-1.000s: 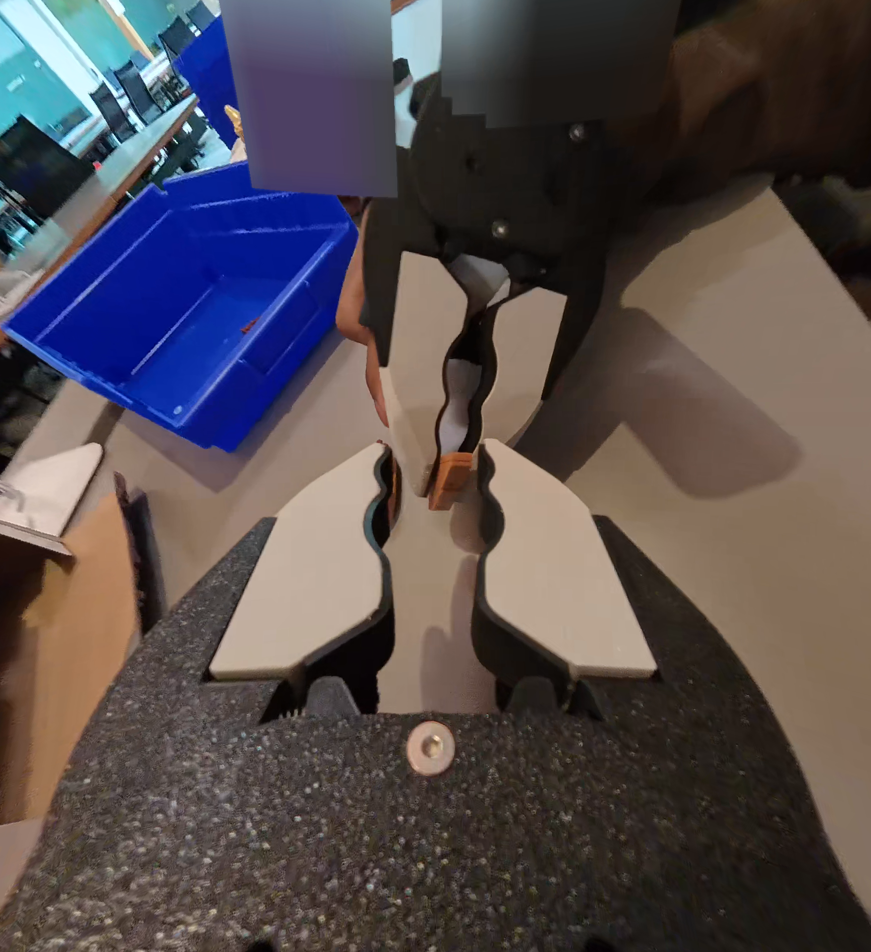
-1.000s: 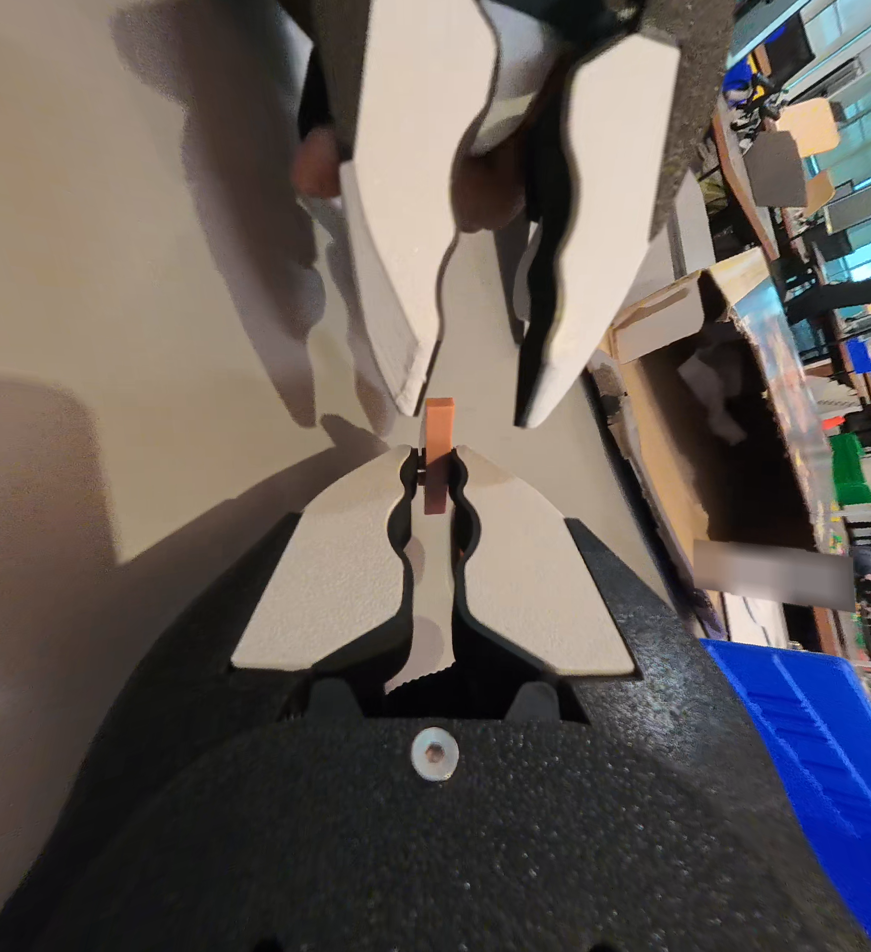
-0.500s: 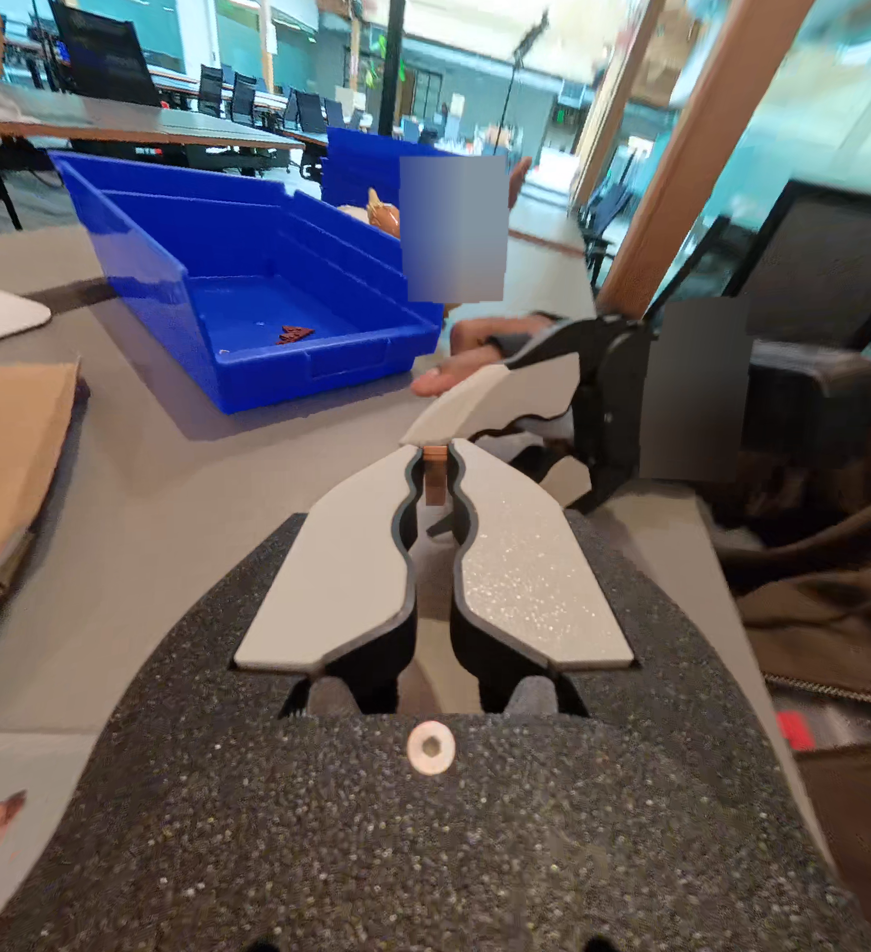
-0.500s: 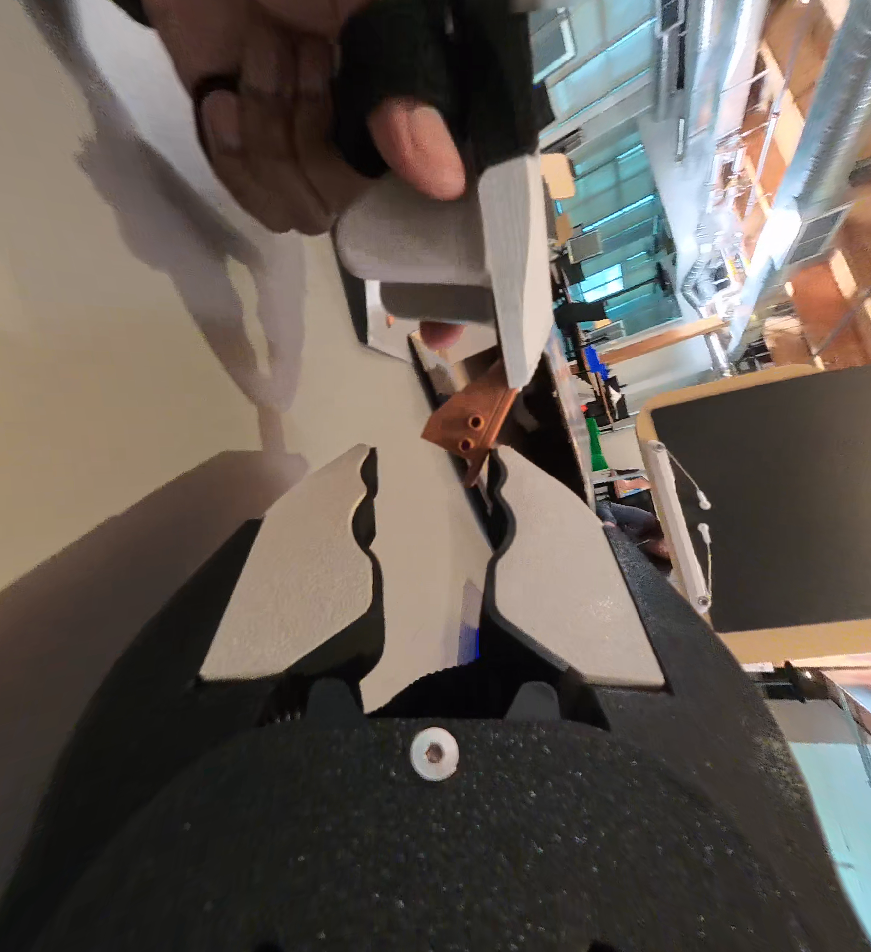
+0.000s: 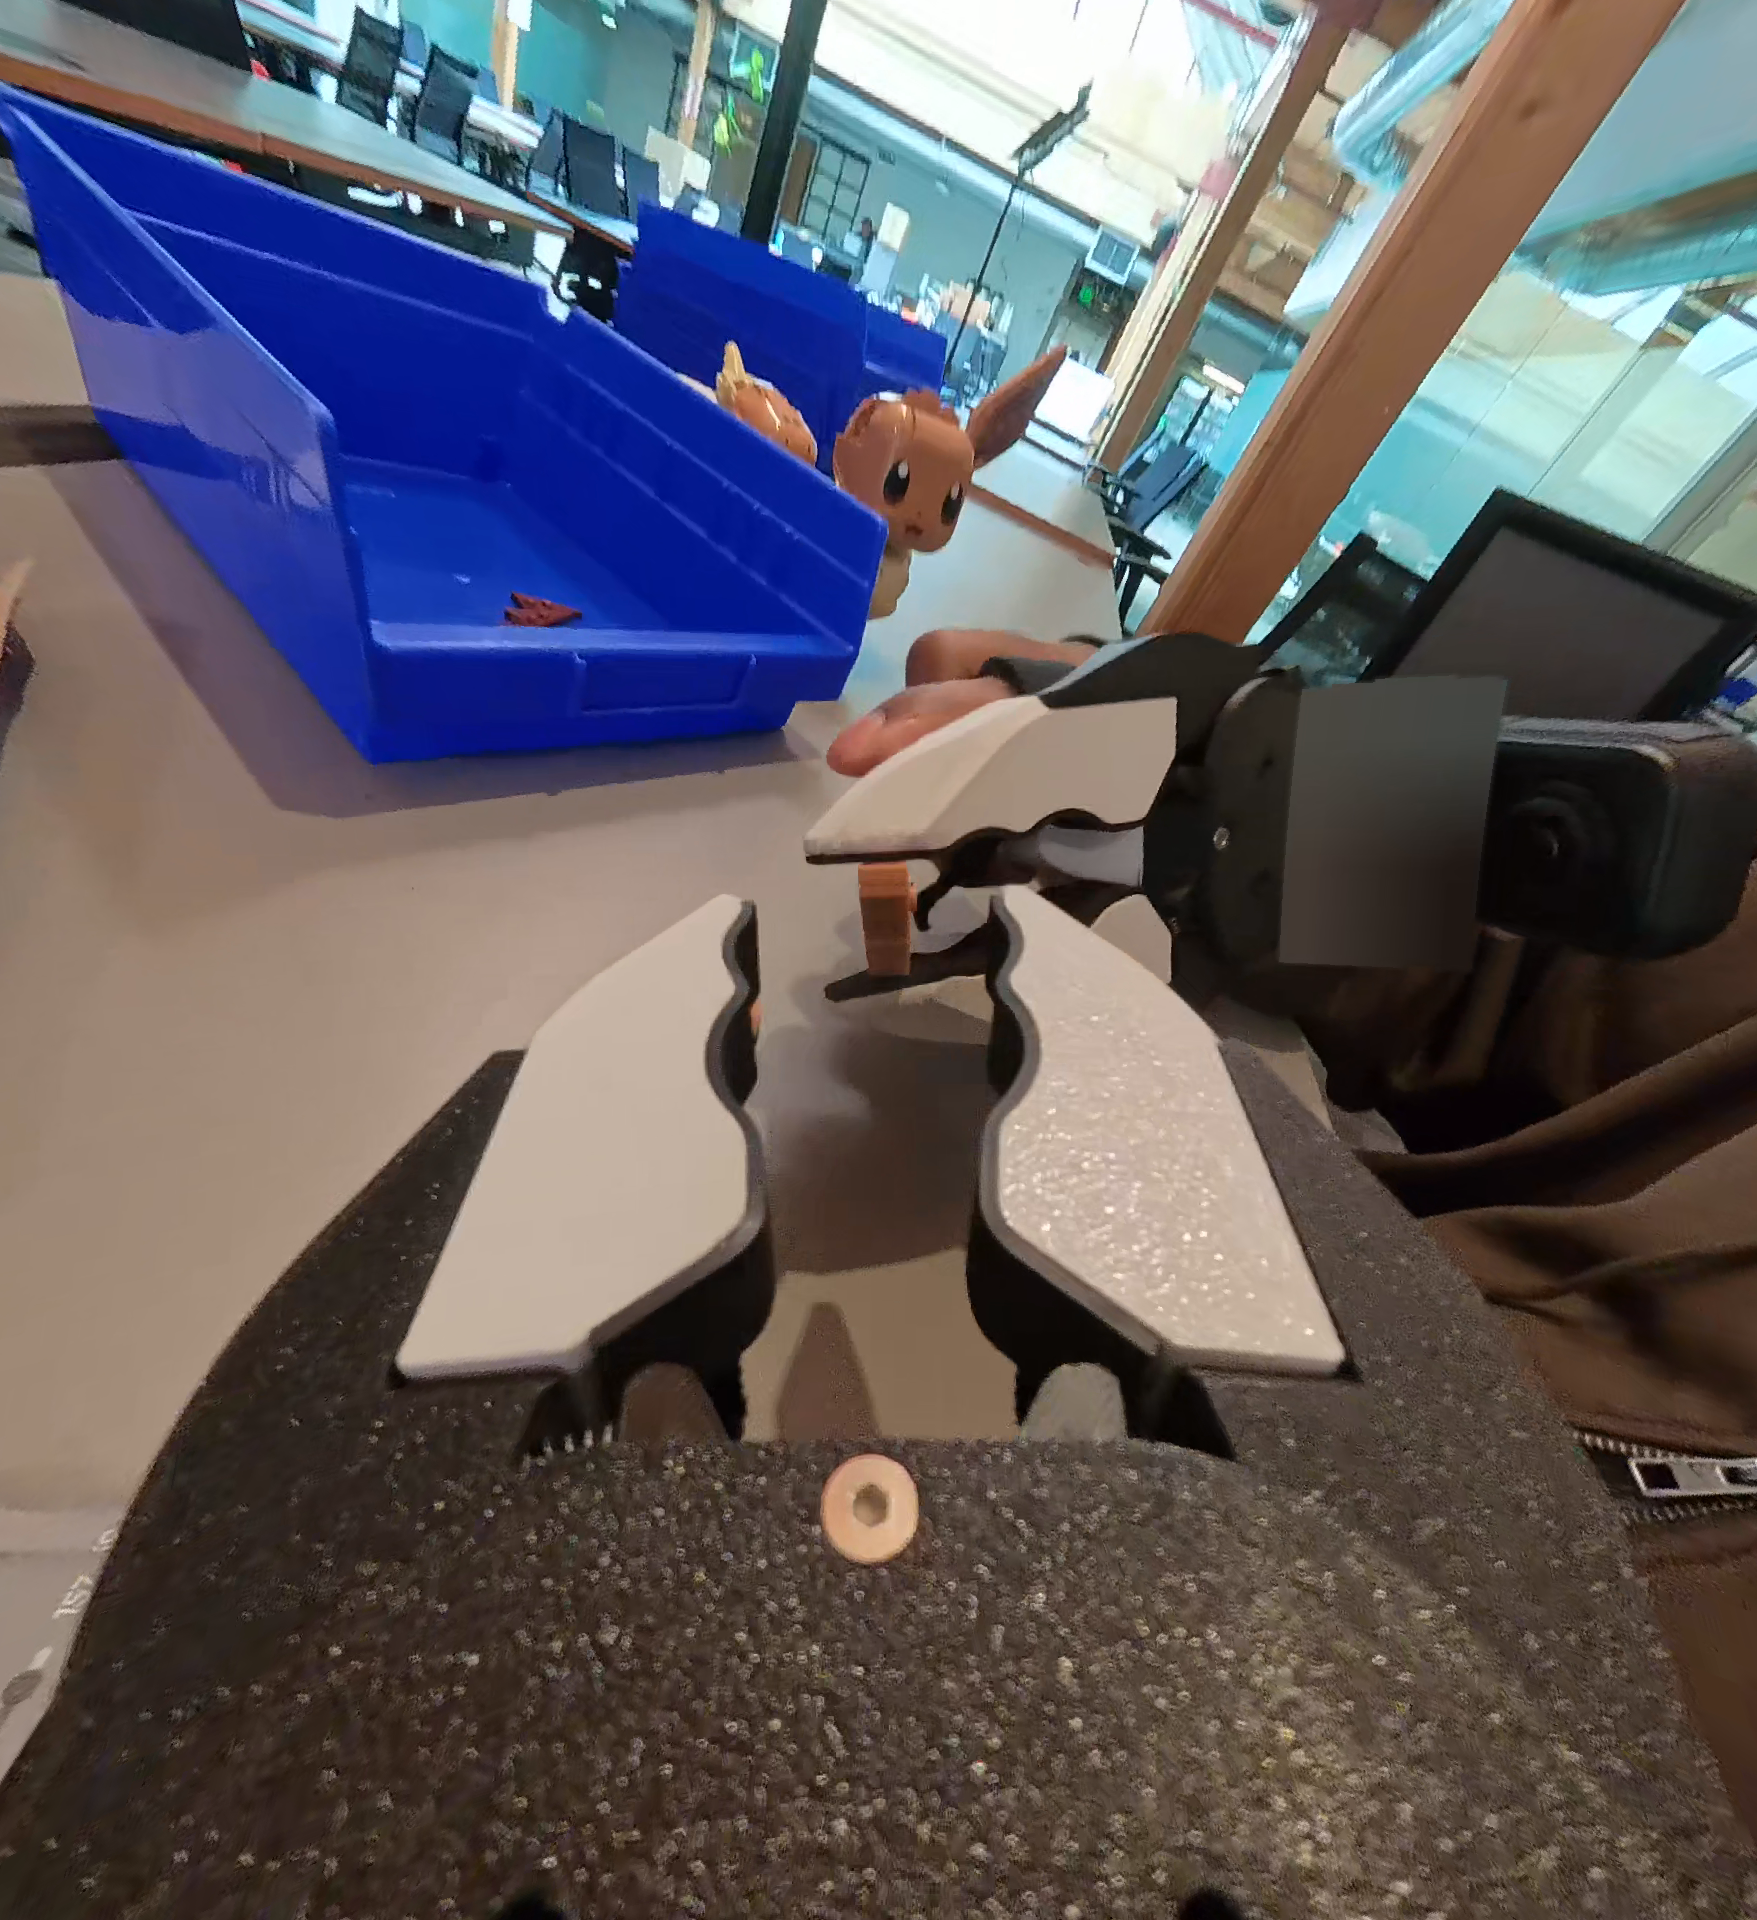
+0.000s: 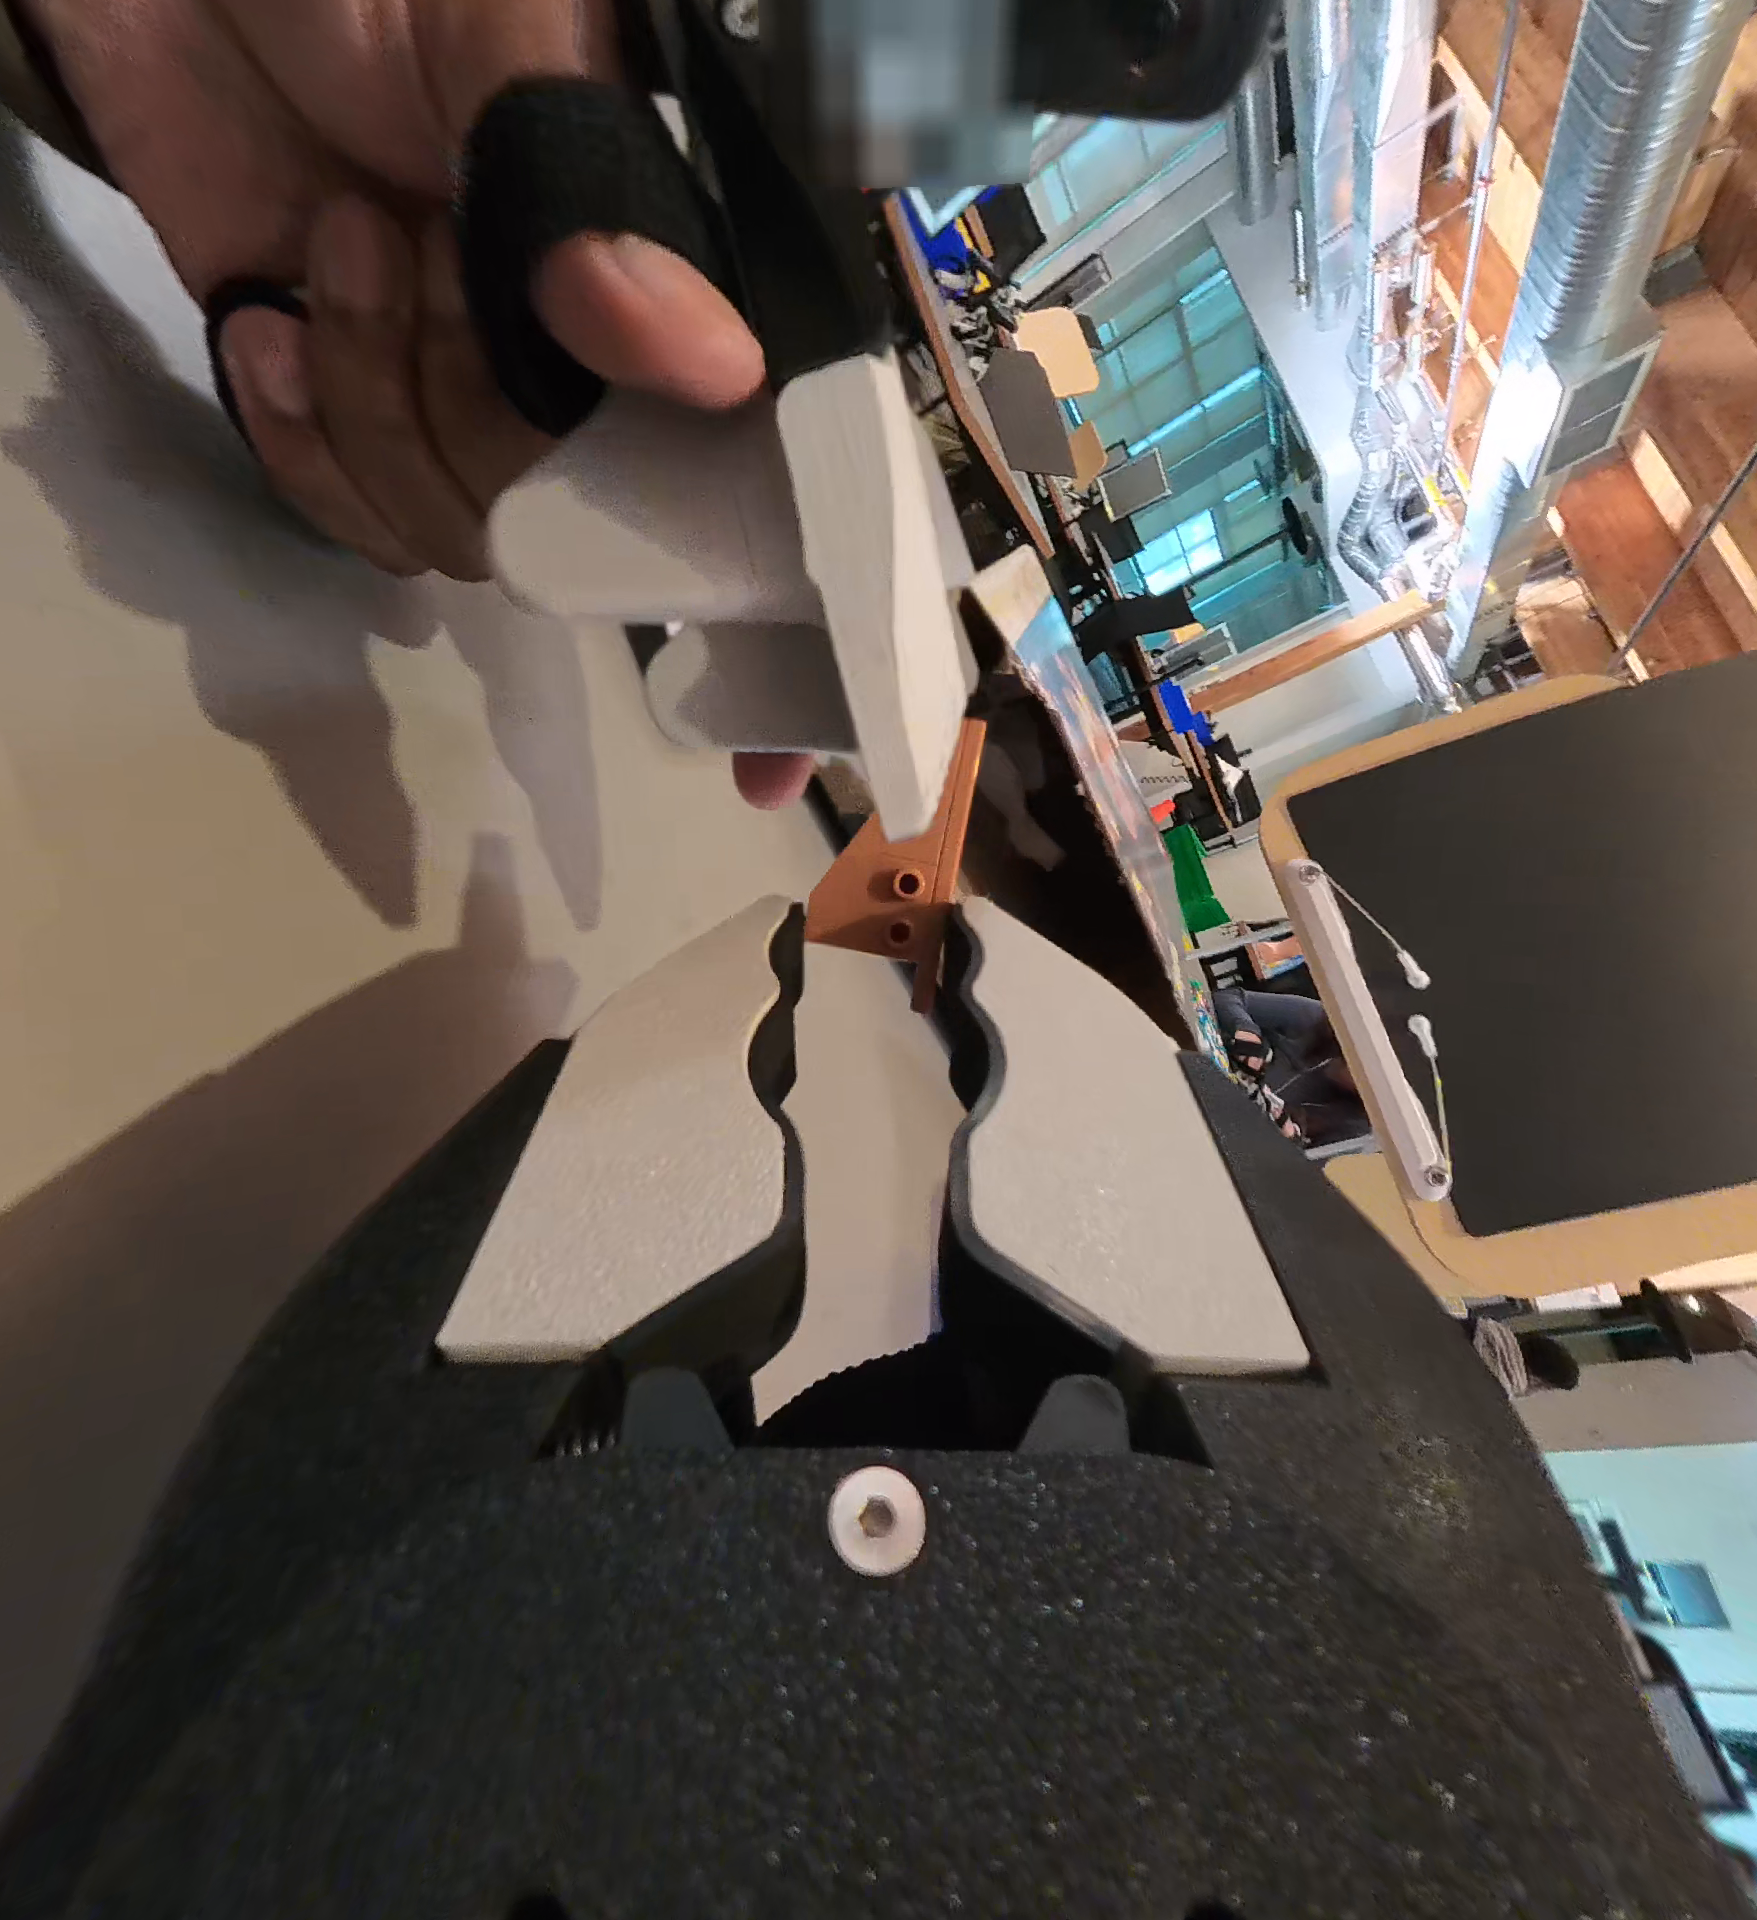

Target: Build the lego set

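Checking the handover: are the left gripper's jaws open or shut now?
Open. The left gripper shows a wide gap with bare table between its fingers; the brown piece sits beyond them, in the right gripper.

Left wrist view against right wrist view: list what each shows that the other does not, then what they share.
Only the left wrist view: a blue bin with a small brown piece in it, and a brown toy figure behind the bin.

Only the right wrist view: the hand gripping the left gripper, and the flat studded face of the orange piece.

Both: the grey table, the left gripper open, and the right gripper shut on the orange piece.
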`<state>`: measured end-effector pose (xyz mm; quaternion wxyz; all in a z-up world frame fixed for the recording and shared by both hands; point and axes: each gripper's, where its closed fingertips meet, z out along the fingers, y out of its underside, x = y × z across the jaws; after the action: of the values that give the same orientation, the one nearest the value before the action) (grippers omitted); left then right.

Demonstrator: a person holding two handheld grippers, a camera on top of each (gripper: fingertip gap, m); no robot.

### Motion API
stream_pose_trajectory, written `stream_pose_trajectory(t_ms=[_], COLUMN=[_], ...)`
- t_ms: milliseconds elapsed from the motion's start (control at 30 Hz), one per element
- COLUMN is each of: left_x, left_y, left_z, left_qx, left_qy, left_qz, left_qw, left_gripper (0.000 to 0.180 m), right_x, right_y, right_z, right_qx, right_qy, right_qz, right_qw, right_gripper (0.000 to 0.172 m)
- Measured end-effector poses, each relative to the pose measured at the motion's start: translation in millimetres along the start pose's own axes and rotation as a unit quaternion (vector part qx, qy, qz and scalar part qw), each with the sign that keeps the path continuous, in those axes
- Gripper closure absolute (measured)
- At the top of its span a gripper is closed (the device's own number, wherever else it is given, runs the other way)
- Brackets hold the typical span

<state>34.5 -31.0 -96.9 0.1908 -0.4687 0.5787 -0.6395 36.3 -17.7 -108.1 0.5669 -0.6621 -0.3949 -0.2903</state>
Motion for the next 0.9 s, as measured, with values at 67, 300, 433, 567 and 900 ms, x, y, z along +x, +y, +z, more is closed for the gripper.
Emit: stream_pose_trajectory(t_ms=[67,300,433,567,900], left_x=[3,-5,-17,-22,-26], left_y=[6,4,0,5,8], left_z=[4,0,-5,-3,-5], left_qx=[-0.015,-0.016,0.001,-0.010,-0.021], left_qy=[0.003,-0.018,-0.036,-0.049,-0.068], left_qz=[0.012,0.009,-0.030,-0.035,-0.015], left_qw=[1.000,1.000,0.999,0.998,0.997], left_gripper=[0.150,0.171,0.171,0.171,0.171], right_x=[-7,-23,-36,-45,-46], right_y=[-4,33,60,66,72], right_z=[0,-3,-11,-4,4], right_qx=[0.012,-0.036,-0.064,-0.093,-0.134], right_qy=[-0.015,-0.146,-0.258,-0.322,-0.305], right_qz=[-0.015,0.027,0.115,0.163,0.201], right_qw=[1.000,0.988,0.957,0.928,0.921], right_gripper=[0.147,0.124,0.120,0.118,0.148])
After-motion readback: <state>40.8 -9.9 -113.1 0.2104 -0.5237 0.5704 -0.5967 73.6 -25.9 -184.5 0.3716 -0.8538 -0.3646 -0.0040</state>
